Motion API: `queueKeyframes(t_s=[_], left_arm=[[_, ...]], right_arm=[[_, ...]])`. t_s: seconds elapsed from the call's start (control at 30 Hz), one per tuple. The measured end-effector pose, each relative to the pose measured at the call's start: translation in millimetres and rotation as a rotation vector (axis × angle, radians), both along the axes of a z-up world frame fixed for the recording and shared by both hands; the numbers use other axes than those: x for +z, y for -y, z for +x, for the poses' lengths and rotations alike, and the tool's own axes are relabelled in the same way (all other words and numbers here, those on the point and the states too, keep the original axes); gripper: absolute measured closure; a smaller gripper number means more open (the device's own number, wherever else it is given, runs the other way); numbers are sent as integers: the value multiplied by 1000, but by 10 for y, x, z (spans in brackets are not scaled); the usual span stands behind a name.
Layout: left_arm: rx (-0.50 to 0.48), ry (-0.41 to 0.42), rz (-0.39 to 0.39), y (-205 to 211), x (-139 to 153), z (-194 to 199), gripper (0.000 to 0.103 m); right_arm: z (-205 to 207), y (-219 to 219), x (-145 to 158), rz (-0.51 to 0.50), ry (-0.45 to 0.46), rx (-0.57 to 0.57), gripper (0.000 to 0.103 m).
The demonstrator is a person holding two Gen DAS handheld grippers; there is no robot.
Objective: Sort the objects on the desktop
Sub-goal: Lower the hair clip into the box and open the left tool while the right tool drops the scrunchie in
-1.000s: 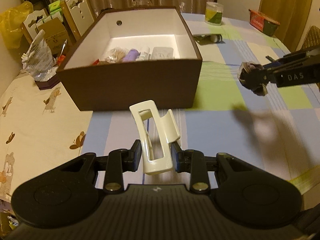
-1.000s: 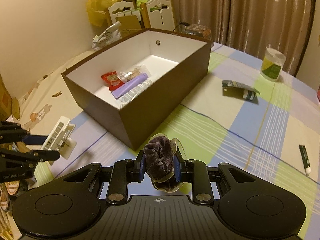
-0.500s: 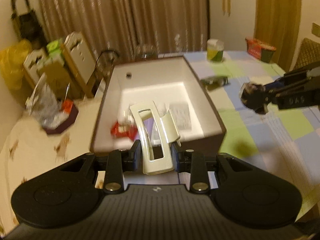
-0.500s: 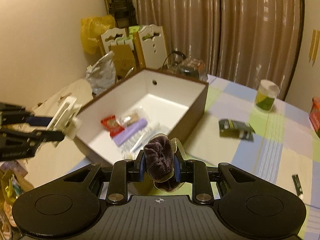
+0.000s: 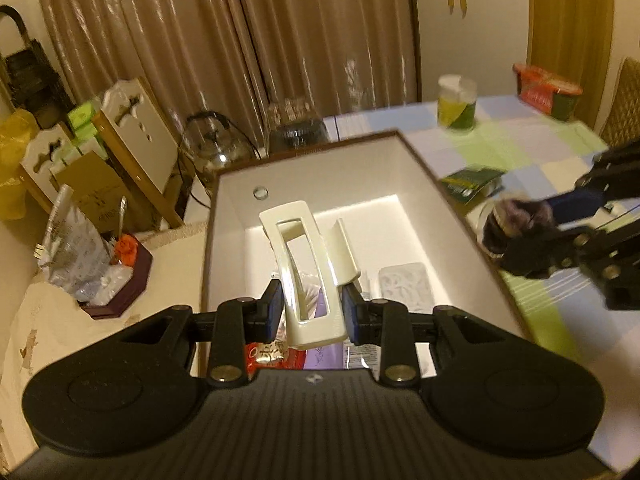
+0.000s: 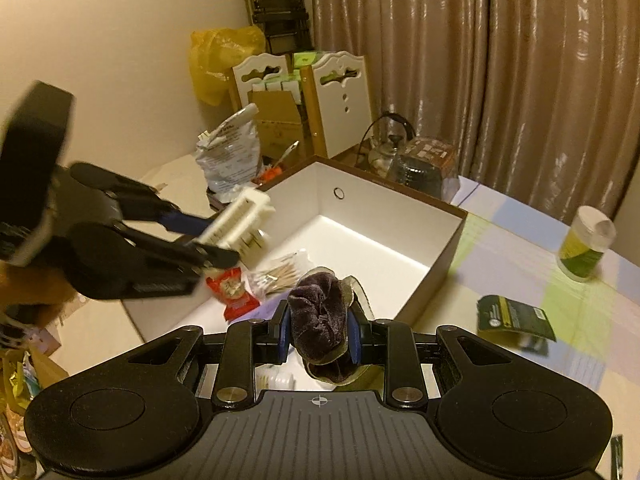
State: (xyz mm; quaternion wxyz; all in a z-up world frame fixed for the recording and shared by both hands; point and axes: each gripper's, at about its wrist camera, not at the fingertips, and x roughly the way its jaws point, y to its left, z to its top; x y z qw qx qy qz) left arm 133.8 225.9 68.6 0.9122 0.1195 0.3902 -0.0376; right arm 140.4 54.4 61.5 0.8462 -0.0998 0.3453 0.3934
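Checked cloth in pale blue, green and cream covers the table [image 6: 520, 248], and I take the brown box [image 6: 440, 240] with the white inside as my landmark. Nearest to me, my left gripper [image 5: 312, 312] is clenched on a cream hair claw clip [image 5: 308, 264], pinched by its lower end so the long body stands up and leans away, hanging above the near end of the box; held that way it should drop clear of the pads once they part. My right gripper [image 6: 318, 338] is clamped on a dark purple velvet scrunchie [image 6: 320, 316], soft enough that it bulges above and below the pads, and it hovers over the box's near right corner. I judge both are being carried to the box for sorting.

Below them, on the box floor, already lie a red snack packet [image 6: 234, 292], a bundle of cotton swabs [image 6: 280, 274], a purple packet [image 5: 316, 356] and a clear blister tray [image 5: 404, 284].

To the right of the box, on the cloth, a dark green pouch [image 6: 516, 316] lies flat, so the sorting looks unfinished. Farther right stands a green-labelled jar [image 6: 584, 244], upright. Beyond the box's far wall sit a glass kettle [image 6: 390, 148] and brown curtains [image 6: 500, 60].
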Motion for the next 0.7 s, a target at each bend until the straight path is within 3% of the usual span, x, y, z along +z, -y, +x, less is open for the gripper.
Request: queueKeyframes(t_s=[0.27, 0.33, 0.7], left_arm=[[5, -104, 11, -76, -502, 362, 74], [6, -129, 14, -95, -625, 449, 63], [50, -47, 16, -317, -363, 175, 61]], right_arm=[[291, -102, -214, 6, -51, -2, 76], [320, -173, -239, 0, -52, 10, 76], [452, -672, -458, -83, -63, 103, 76]])
